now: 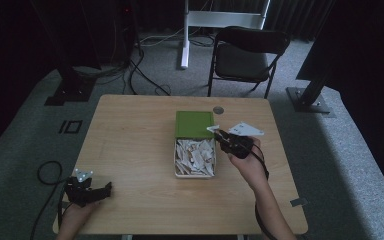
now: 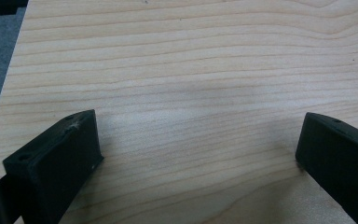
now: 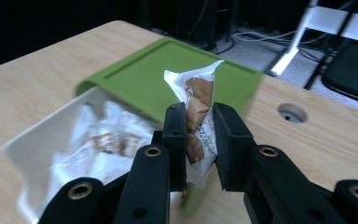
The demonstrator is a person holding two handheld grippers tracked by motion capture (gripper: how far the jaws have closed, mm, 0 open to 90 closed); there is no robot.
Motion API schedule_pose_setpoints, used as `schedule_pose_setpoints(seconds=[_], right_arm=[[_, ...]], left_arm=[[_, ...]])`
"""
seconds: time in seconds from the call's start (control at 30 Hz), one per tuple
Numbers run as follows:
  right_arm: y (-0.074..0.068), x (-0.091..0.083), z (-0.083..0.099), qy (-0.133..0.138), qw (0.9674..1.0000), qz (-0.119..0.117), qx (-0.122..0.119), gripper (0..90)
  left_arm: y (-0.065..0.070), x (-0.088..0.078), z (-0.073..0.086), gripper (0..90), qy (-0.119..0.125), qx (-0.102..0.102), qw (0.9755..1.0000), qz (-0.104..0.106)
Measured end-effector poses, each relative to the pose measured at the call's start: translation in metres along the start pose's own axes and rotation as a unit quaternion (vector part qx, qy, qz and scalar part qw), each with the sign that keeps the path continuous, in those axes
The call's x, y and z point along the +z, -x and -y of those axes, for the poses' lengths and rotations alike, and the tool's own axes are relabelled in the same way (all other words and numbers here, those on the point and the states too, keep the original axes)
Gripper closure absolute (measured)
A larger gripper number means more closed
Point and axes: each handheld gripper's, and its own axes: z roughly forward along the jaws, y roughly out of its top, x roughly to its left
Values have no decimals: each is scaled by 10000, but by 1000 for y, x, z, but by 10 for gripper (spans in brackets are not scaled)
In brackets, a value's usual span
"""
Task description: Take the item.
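The high view looks forward and down from above the person's side, taking in the whole wooden table (image 1: 130, 150), the grey floor around it and a black chair (image 1: 247, 52) beyond its far edge. The left gripper view sits very close to the tabletop (image 2: 191, 70), looking down along its own two jaws at bare wood near the table's edge. The right gripper view looks low across the table over a white box (image 3: 32, 140) with its green lid (image 3: 154, 74) toward the same chair (image 3: 354, 70). The high view shares that box (image 1: 176, 165), lid (image 1: 194, 124) and table hole (image 1: 218, 109) with it (image 3: 291, 112).
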Motion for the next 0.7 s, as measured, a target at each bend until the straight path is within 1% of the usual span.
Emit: schedule_pose_setpoints(seconds=[0.13, 0.2, 0.23, 0.27, 0.33, 0.4, 0.43, 0.5, 0.53, 0.57, 0.63, 0.67, 0.7], right_arm=[[15, 4, 4, 62, 9993, 282, 249, 761], [23, 7, 6, 41, 9988, 376, 303, 760], [28, 9, 7, 56, 9981, 467, 390, 760], [30, 11, 8, 43, 9979, 513, 393, 760], [37, 15, 11, 65, 9967, 599, 540, 760], [42, 19, 13, 17, 9960, 704, 548, 760], [46, 22, 15, 80, 9952, 715, 656, 760], [50, 29, 19, 92, 9947, 742, 706, 760], [52, 31, 20, 107, 9942, 734, 779, 760], [54, 34, 22, 109, 9938, 750, 813, 760], [57, 40, 24, 59, 9931, 860, 797, 760], [58, 42, 25, 50, 9928, 854, 839, 760], [60, 45, 26, 31, 9922, 898, 861, 760]], left_arm=[[0, 0, 0, 7, -5, 13, 10000, -2], [0, 0, 0, 7, -2, 9, 10000, -2], [0, 0, 0, 7, -1, 6, 10000, -3], [0, 0, 0, 7, -1, 5, 10000, -2], [0, 0, 0, 6, -1, 5, 10000, -2], [0, 0, 0, 6, -1, 5, 10000, -2], [0, 0, 0, 7, -1, 5, 10000, -2], [0, 0, 0, 7, 1, 4, 10000, -1], [0, 0, 0, 6, 0, 5, 10000, -2], [0, 0, 0, 7, 0, 5, 10000, -2], [0, 0, 0, 7, -1, 5, 10000, -2], [0, 0, 0, 6, -1, 6, 10000, -2], [0, 0, 0, 7, 1, 3, 10000, -1]])
